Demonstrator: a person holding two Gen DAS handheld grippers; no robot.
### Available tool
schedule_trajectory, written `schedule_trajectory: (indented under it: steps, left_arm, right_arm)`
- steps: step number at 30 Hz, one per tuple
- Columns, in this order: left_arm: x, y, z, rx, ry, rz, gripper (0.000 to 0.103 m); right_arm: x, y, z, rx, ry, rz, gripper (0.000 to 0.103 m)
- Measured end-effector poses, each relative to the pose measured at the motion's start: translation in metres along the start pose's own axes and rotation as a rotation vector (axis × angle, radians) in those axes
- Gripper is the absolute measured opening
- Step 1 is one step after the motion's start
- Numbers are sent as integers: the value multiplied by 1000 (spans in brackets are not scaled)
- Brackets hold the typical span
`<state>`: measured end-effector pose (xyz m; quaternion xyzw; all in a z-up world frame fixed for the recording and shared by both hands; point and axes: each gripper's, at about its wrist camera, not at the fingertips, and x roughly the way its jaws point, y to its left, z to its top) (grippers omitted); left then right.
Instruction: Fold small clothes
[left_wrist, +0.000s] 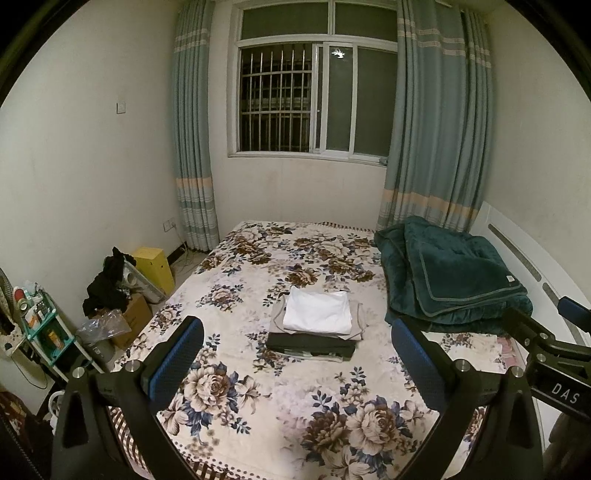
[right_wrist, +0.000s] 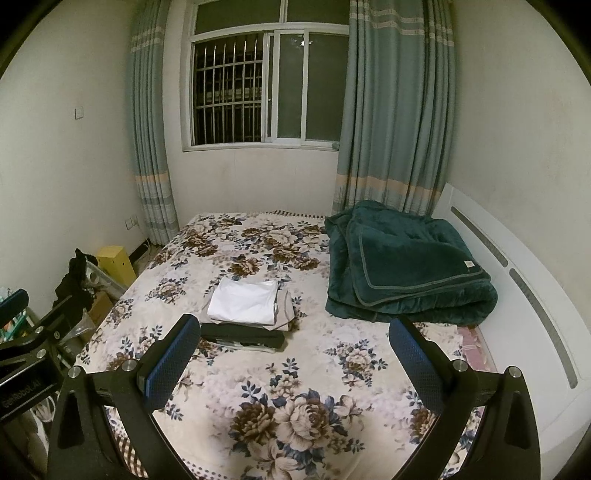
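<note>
A stack of folded clothes lies in the middle of the floral bedspread: a white garment on top, a beige one under it, a black one below. The stack also shows in the right wrist view, with the white garment over the black one. My left gripper is open and empty, held above the bed short of the stack. My right gripper is open and empty, to the right of the stack. Each gripper's body shows at the edge of the other's view.
A folded dark green blanket lies at the bed's right side by the white headboard. Left of the bed are a yellow box, dark clothes on cardboard boxes and a small teal shelf. Curtains and a window stand behind.
</note>
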<state>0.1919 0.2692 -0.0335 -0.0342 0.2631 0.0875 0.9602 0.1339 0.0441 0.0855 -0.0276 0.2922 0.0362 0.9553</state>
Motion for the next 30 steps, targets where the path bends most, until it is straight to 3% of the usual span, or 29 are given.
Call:
schedule_trajectory:
  steps: [30]
  left_arm:
    - [-2,1,-1,6,-12,9,103]
  right_arm:
    - [0,3,-3,0,-4,-3,103]
